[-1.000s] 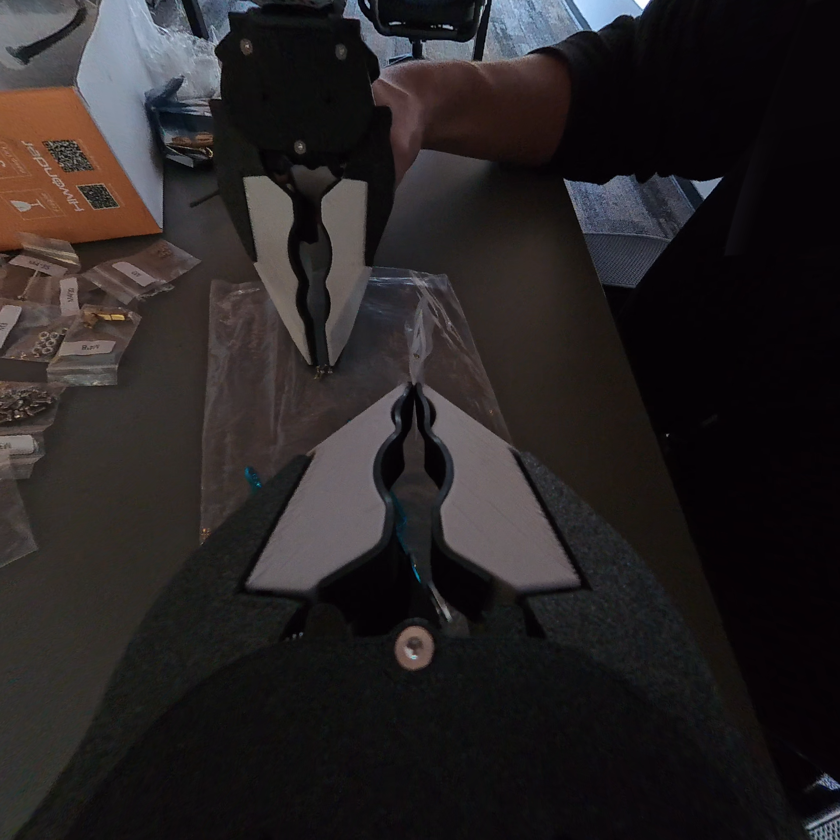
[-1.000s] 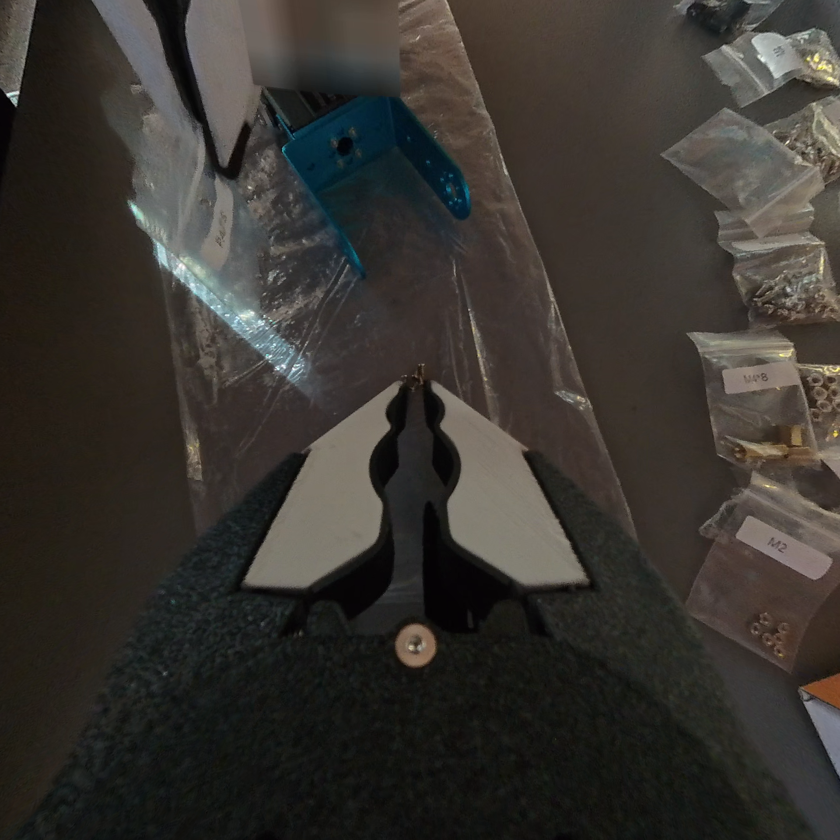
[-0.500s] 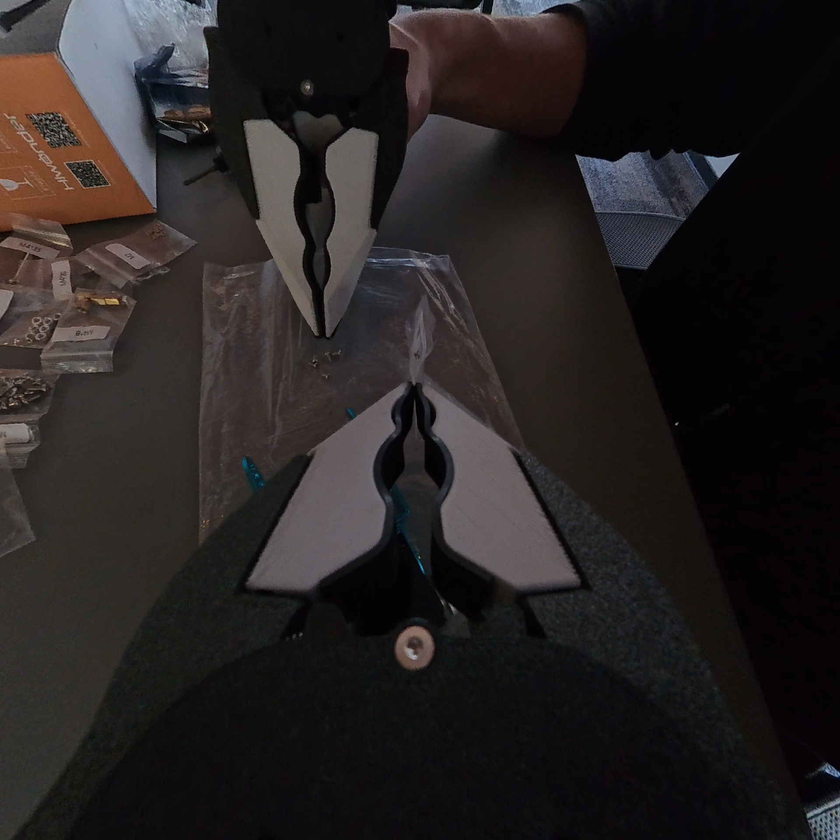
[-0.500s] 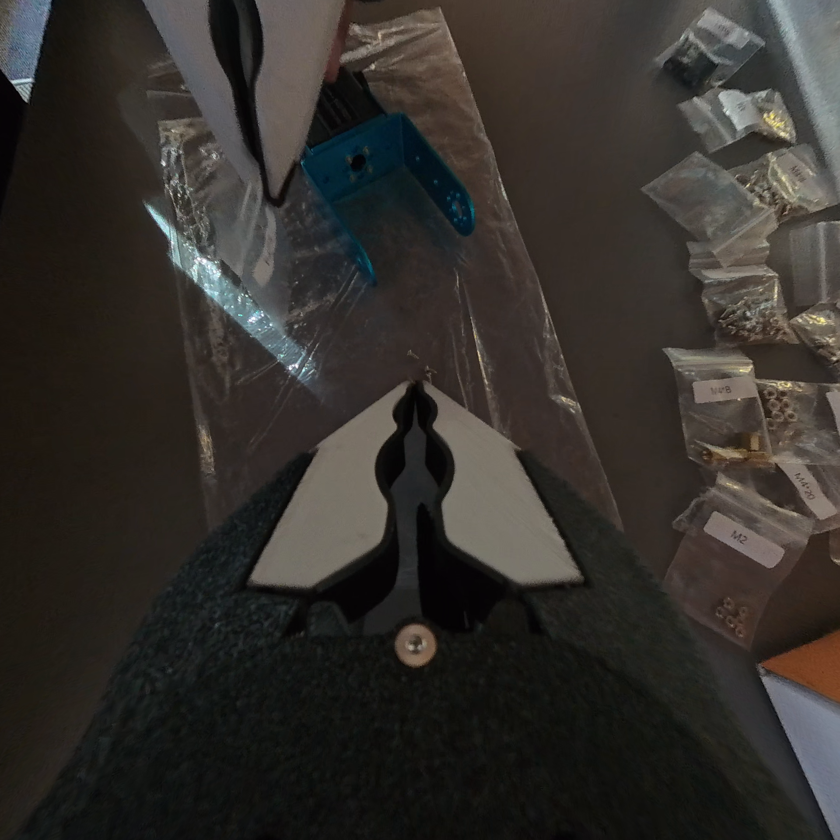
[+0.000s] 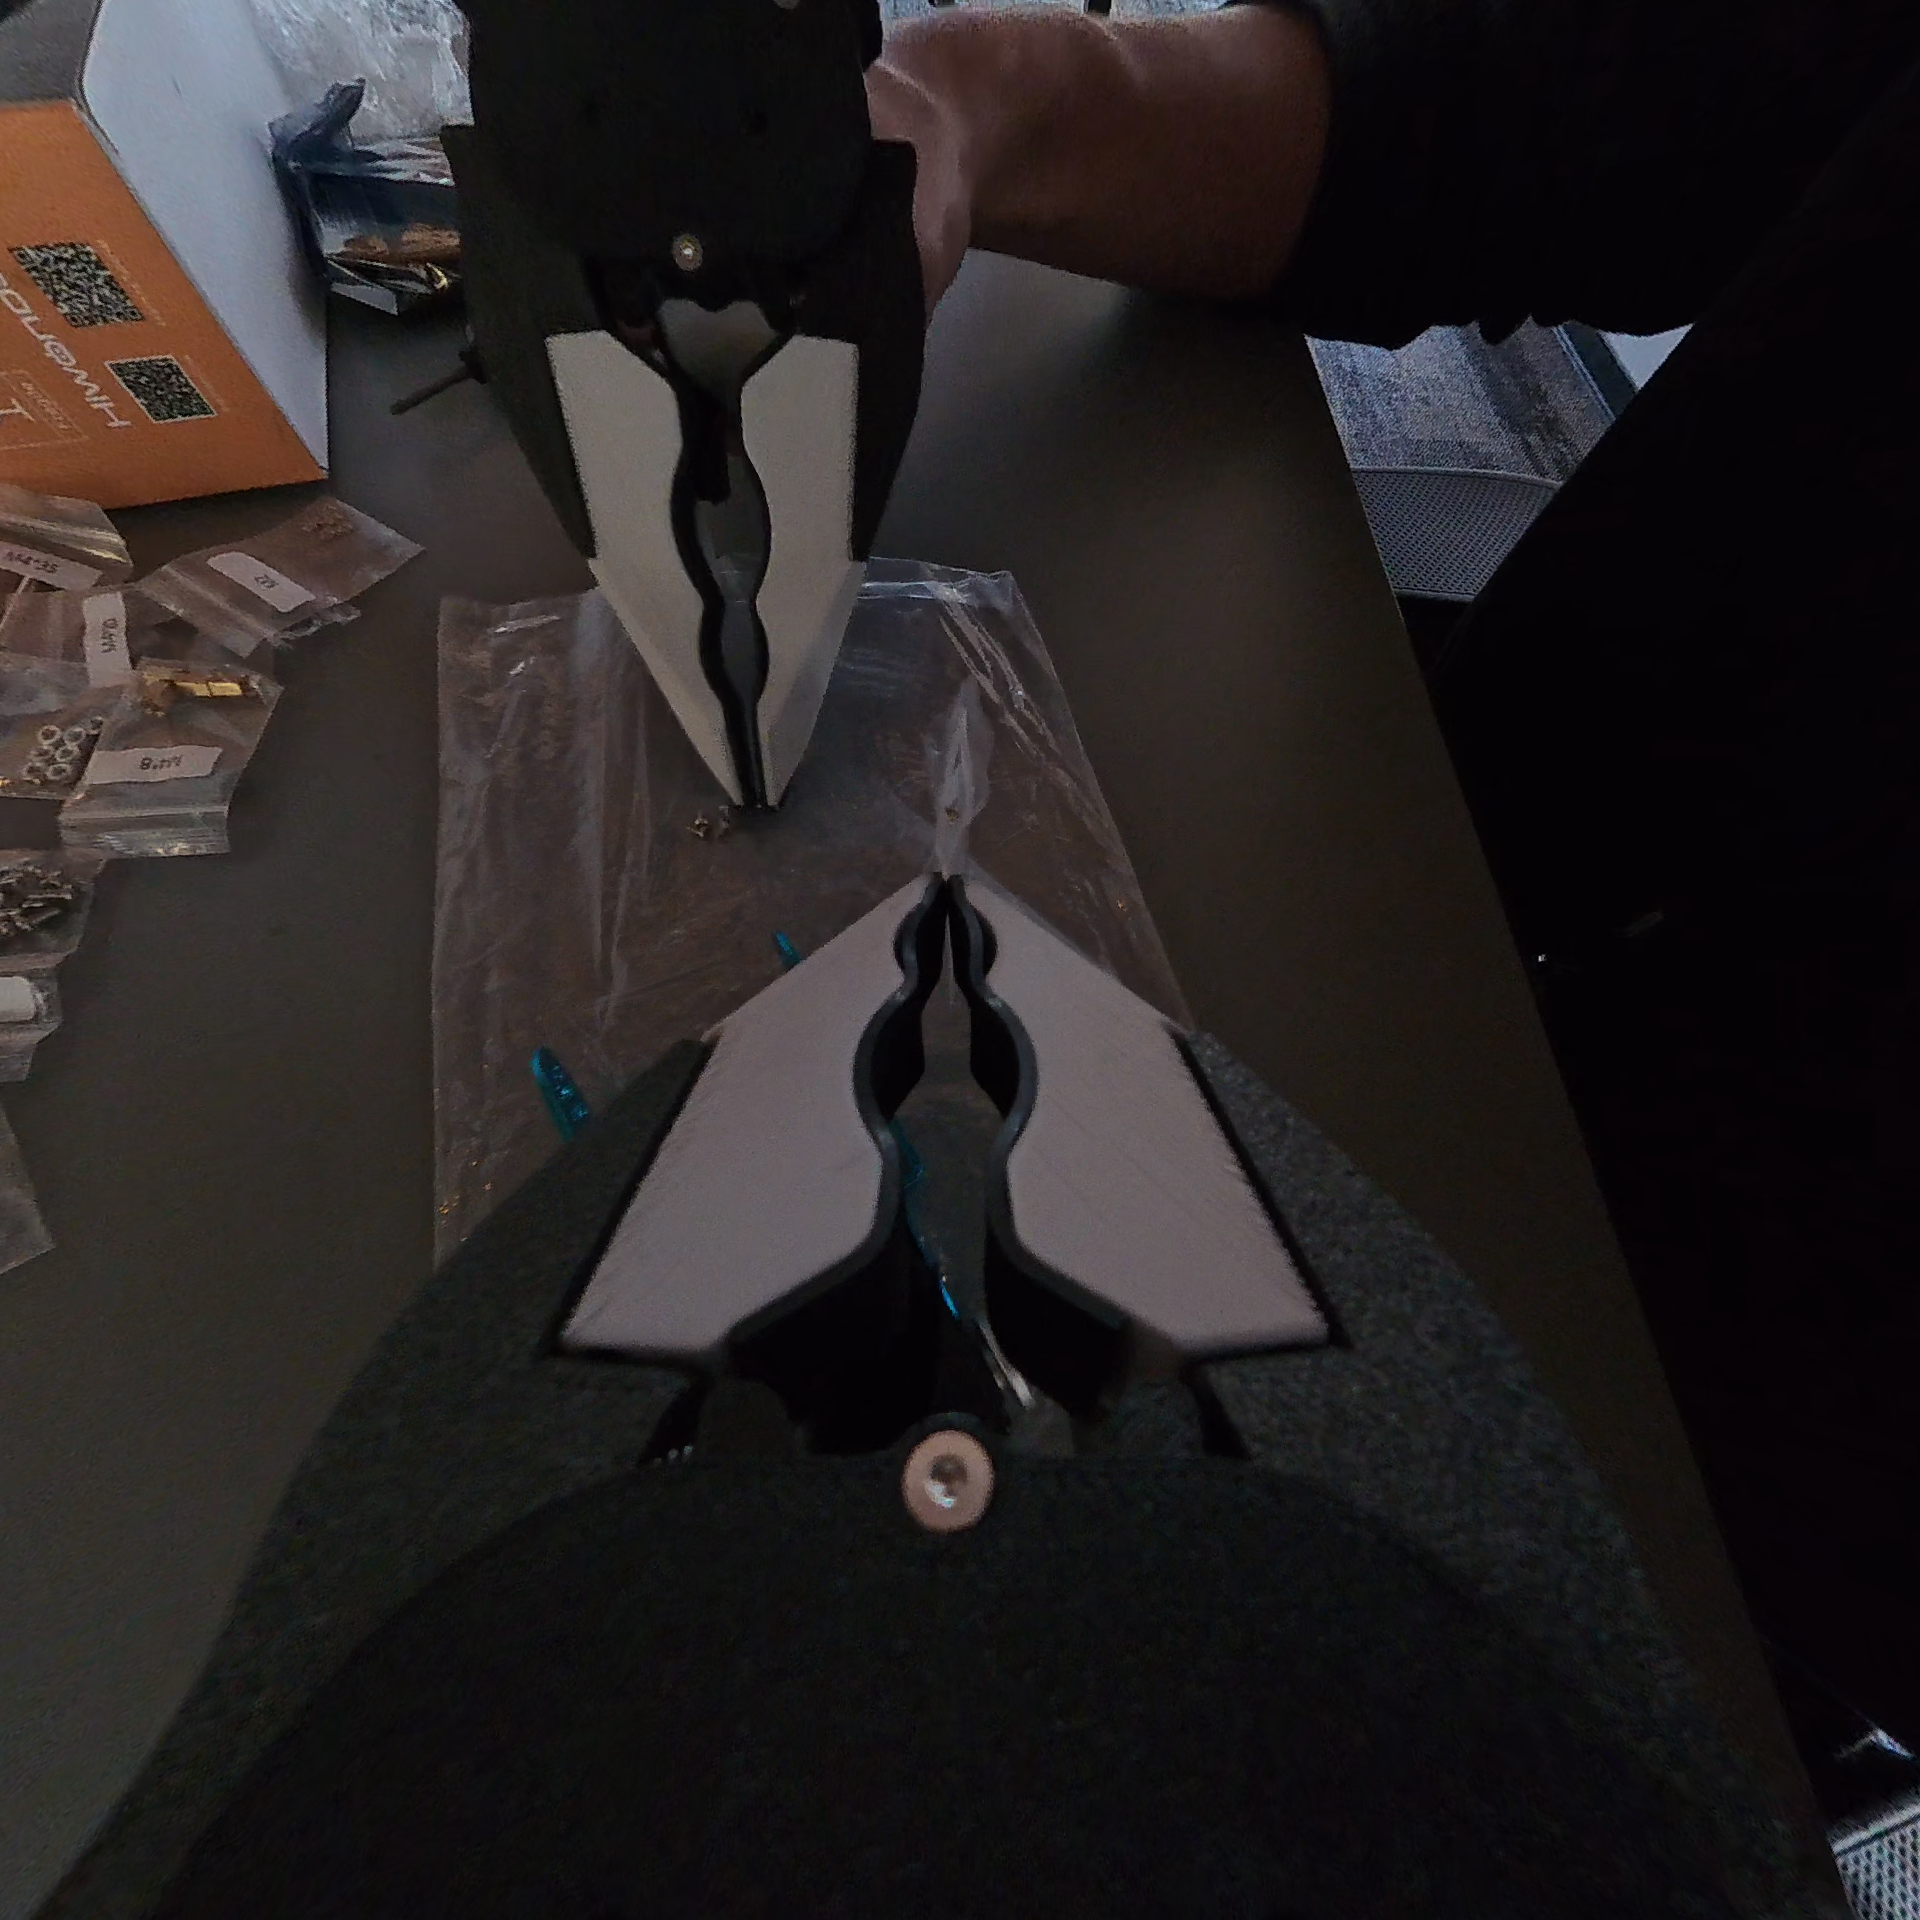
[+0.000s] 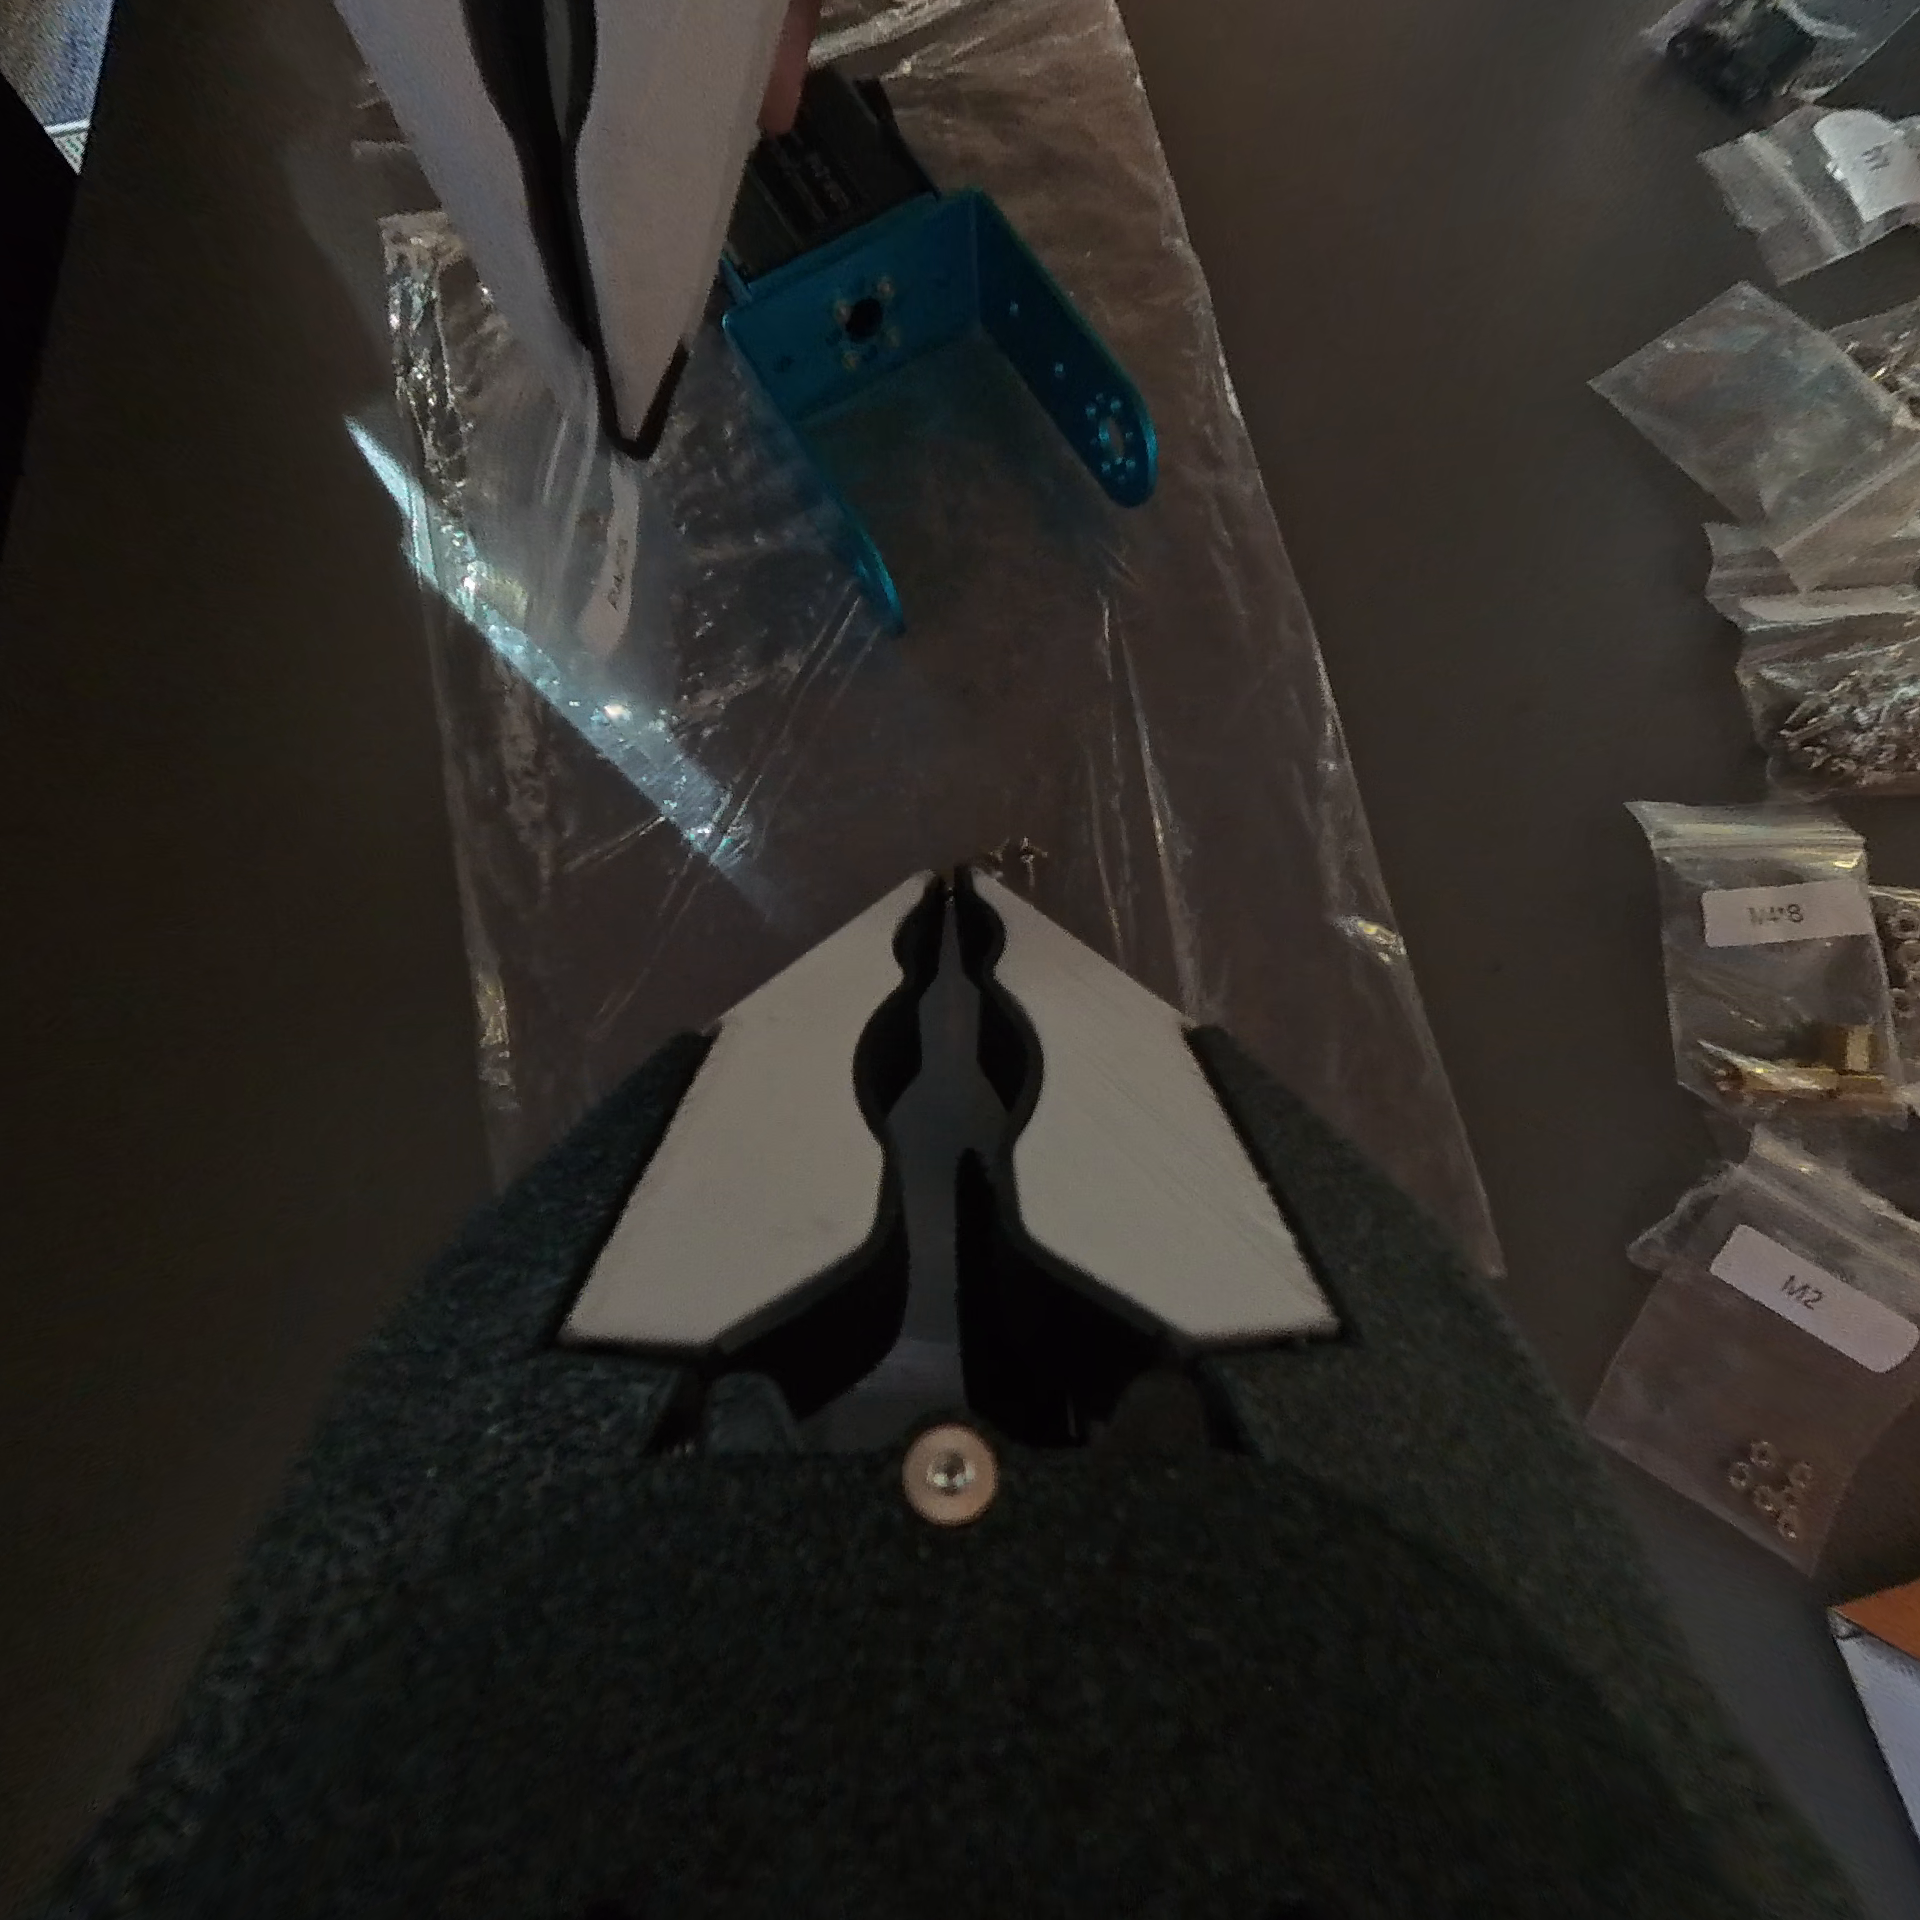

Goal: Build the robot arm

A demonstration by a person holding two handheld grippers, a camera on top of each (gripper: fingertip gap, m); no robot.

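Clear plastic sheet (image 6: 1195,644) lies under both claws, left (image 5: 948,881) and right (image 6: 954,878) pressed together.

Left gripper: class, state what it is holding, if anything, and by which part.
The left gripper is shut on a small clear bag with a white label, pinched at one edge by the tips.
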